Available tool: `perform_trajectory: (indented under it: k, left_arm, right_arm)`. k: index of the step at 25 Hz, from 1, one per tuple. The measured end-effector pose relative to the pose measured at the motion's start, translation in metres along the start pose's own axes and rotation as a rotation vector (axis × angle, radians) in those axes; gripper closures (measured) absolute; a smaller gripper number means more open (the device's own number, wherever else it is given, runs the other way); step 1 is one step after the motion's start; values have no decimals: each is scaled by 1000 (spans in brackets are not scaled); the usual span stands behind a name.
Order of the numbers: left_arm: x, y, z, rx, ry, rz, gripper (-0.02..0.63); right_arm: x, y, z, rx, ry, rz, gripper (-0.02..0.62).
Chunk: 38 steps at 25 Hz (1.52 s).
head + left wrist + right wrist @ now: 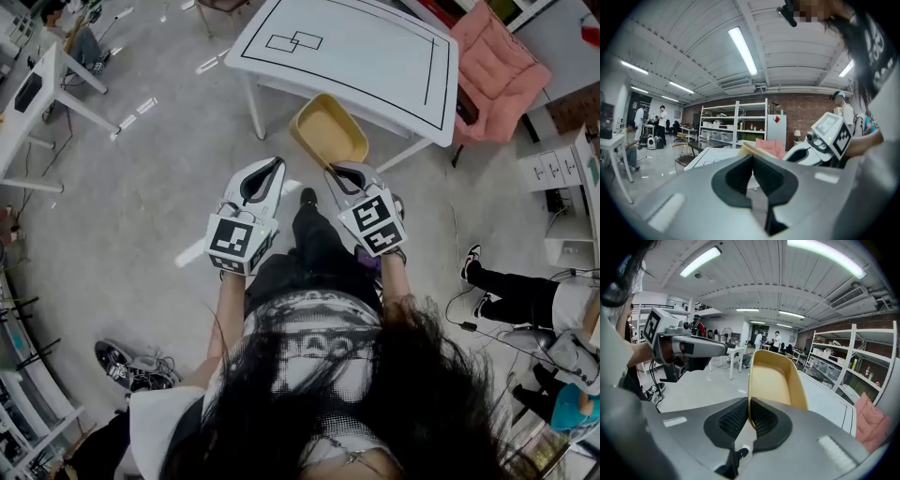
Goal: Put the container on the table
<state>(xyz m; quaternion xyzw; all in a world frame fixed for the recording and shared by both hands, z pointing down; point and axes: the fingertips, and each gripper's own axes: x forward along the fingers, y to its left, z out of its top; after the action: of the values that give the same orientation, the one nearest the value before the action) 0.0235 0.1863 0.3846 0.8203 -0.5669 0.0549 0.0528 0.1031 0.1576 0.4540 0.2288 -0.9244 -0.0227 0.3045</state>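
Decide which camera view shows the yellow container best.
The right gripper view: the yellow container is close, its rim clamped in the right gripper. The head view shows it smaller, from above; the left gripper view shows only a sliver.

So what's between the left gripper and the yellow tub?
Nothing: in the head view only grey floor shows between the left gripper and the yellow tub, whose rim the right gripper pinches.

The container (pixel 330 129) looks like smooth, matt yellow plastic; the tabletop (pixel 375 56) beyond is smooth white. The left tool (pixel 753 159) and right tool (pixel 749 403) have smooth grey plastic shells and black ribbed pads (pixel 733 420).
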Motion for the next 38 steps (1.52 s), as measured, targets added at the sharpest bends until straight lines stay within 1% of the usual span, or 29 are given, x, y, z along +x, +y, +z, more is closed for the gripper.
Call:
perform_trajectory:
  k: [6,9,12,18,23,31,35,38]
  left_arm:
    - [37,45,0,4,17,45,606]
    - [64,76,6,10,24,72,606]
    - [97,104,15,8,22,92,606]
    - [171,138,33,11,29,85,606]
    - [218,166,38,17,52,103,606]
    - [260,187,40,13,81,126,606]
    - [274,190,39,15,94,122,606]
    - [284,191,38,17,101,116,606]
  right_arm:
    - [50,-41,17,-7,-20,37,575]
    - [79,-70,27,-15,-24,44,575]
    - [103,-103,38,-45,-15,53,576]
    - [145,-169,53,-48,-9,81,575]
    - [179,-210,57,-47,-7,109,575]
    - [211,-244,56,-46,-11,151,575]
    - [219,-254,60,-47,-36,160,575]
    - [224,-260,54,-38,-30,163,575]
